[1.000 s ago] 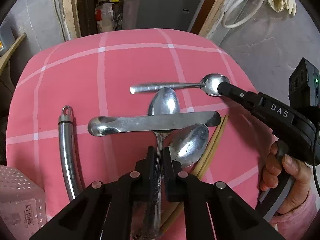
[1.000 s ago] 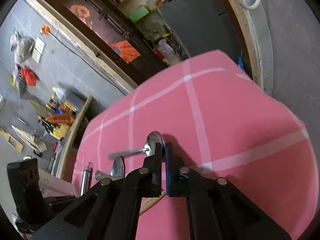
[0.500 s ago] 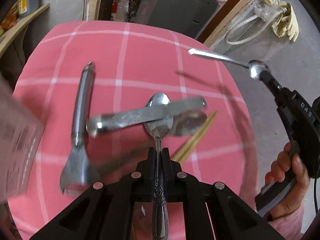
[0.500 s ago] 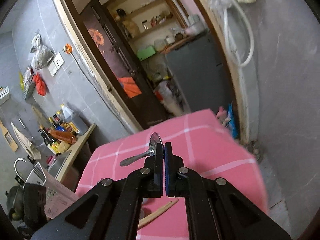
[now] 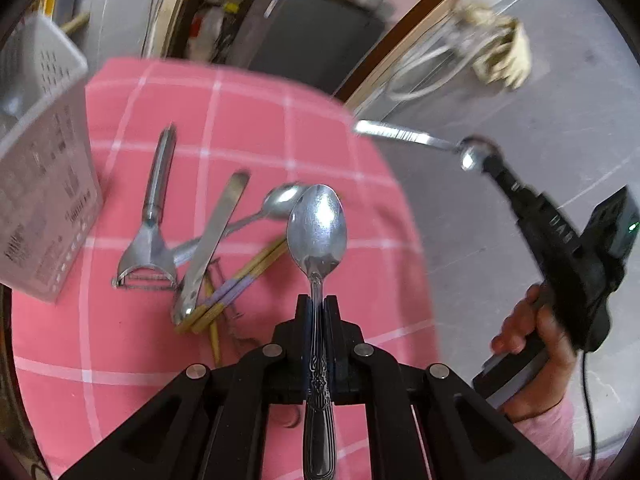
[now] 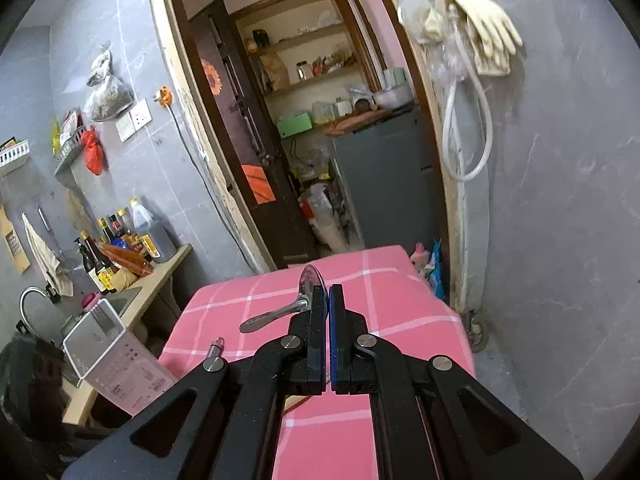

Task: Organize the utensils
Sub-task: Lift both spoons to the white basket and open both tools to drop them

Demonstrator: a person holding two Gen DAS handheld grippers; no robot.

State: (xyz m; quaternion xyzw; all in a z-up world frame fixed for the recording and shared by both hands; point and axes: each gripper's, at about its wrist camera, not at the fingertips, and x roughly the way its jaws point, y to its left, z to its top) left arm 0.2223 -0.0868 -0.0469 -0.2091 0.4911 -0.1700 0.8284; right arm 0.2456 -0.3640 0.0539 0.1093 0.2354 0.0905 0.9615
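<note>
Left gripper (image 5: 317, 306): it is closed on the ornate spoon (image 5: 317, 232), clamping the thin neck of the handle. The bowl points forward and up, above the cloth; the decorated handle end runs back between the fingers.

Right gripper (image 6: 329, 300): it is closed on the small spoon (image 6: 280, 310), pinching the bowl end. The handle sticks out to the left, in the air. The left camera shows this same tool held high, beyond the table edge.

Table (image 5: 256, 120): a pink checked cloth covers it. Several utensils lie there in a loose heap.

Peeler (image 5: 150, 240): it lies flat on the cloth, blade end nearest, just beside the basket.

Flat steel piece (image 5: 212, 244): it lies across the third spoon (image 5: 280, 200) and touches the chopsticks.

Chopsticks (image 5: 240, 284): wooden, with pale purple ends, lying crossed under the metal pieces.

Basket (image 6: 116, 356): a white perforated holder standing at the left edge of the table. I cannot tell what is inside.

Progress: I judge the task is at an early or middle stage. Two spoons are lifted but not yet put away. The peeler, the flat piece, one spoon and the chopsticks are all left to do.

Likely next: probably both spoons go into the basket.
</note>
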